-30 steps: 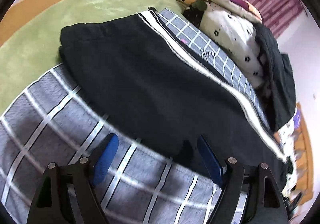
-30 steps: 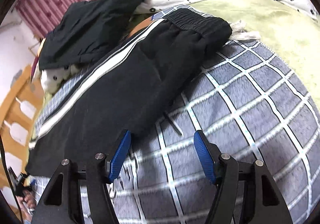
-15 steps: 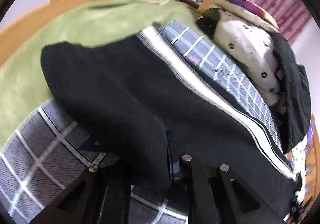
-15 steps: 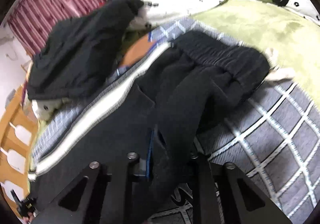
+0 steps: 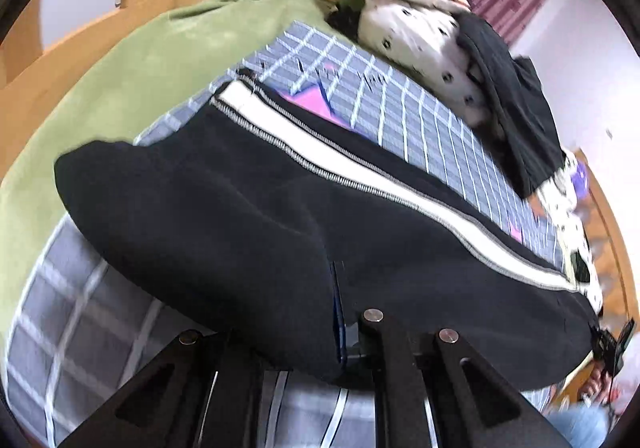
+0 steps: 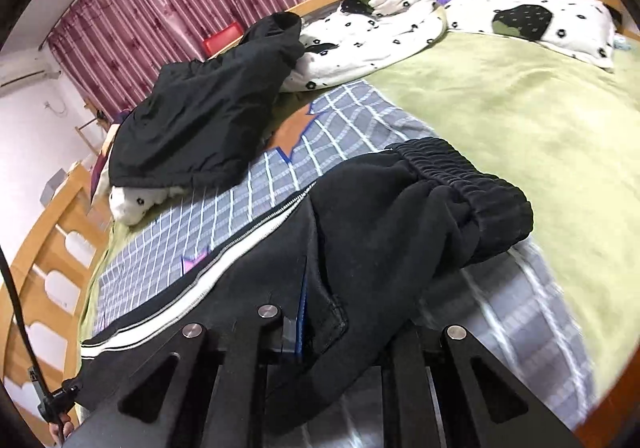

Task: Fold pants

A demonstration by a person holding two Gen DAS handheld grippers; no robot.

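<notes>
My fingers on both grippers, left [image 5: 338,328] and right [image 6: 304,322], are clamped on the near edge of the pants [image 5: 240,208] lifted off the plaid blanket [image 5: 400,116] on the bed; I should carry both sides level and together toward the striped far edge.

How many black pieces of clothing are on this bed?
2. The black pants with a white side stripe lie on the checked blanket, pinched by both the left gripper and the right gripper. A black jacket is heaped behind, against the spotted bedding. More may be hidden.
</notes>
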